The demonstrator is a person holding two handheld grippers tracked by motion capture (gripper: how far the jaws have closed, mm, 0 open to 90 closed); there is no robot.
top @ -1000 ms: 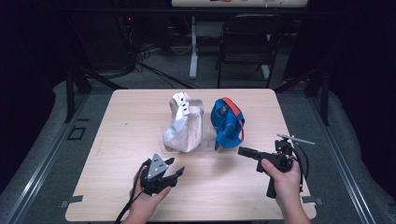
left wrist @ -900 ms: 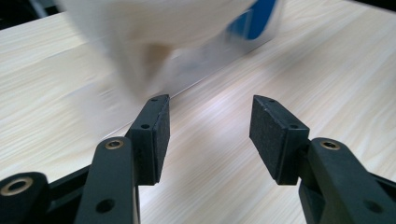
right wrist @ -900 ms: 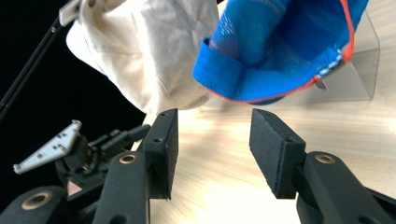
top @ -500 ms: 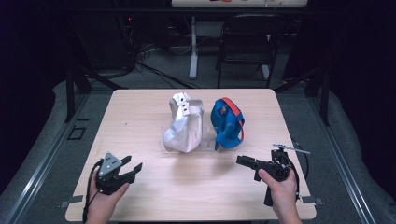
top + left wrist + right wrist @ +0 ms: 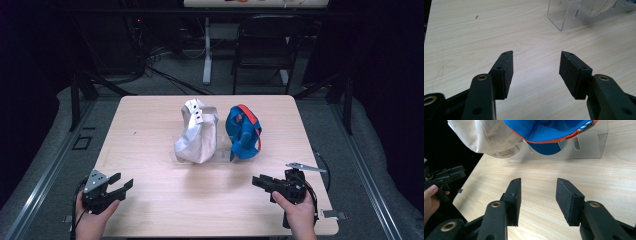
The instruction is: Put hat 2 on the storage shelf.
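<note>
Step in hand: likely an approach toward the caps; best done by bringing each gripper in low and level, jaws kept wide, aimed at a brim edge rather than the soft crown.
Right gripper [image 5: 263, 182]: jaws spread wide, nothing between them, nothing touched; held above the table [image 5: 150, 125] at about 5 o'clock, pointing toward 9.
Left gripper [image 5: 121, 183]: jaws likewise parted and empty, only bare wood between the pads [image 5: 506, 72]; at about 7 o'clock, aimed toward 2.
Blue cap [image 5: 243, 131]: orange trim, on the clear stand [image 5: 584, 148], at 12 o'clock of the right gripper, well apart.
Beige cap [image 5: 196, 132]: just beside the blue one, on its 9 o'clock side; whether touching, hard to tell.
Risk: stand looks light, could slide if nudged.
</note>
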